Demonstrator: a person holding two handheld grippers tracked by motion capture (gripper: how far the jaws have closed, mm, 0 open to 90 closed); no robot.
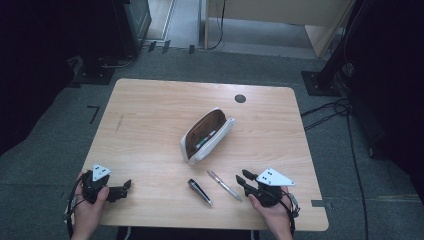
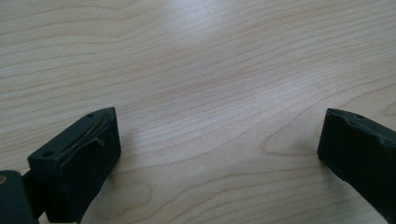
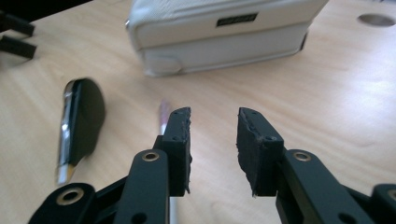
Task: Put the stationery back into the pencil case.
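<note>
The right tongs (image 1: 241, 178) hover low at the near right of the bench (image 1: 150, 115), jaws parted with nothing between them, just beside a clear pen (image 1: 224, 185) that passes under the left jaw in the right gripper view. A dark pen (image 1: 200, 192) lies a little farther left. Beyond them sits an open white pencil case (image 1: 207, 136). The left tongs (image 1: 126, 187) rest near the bench's left corner, wide open and empty.

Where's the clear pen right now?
In the high view the clear pen lies on the table near its front edge, between the black pen to its left and the right gripper, with the open pencil case behind it.
</note>
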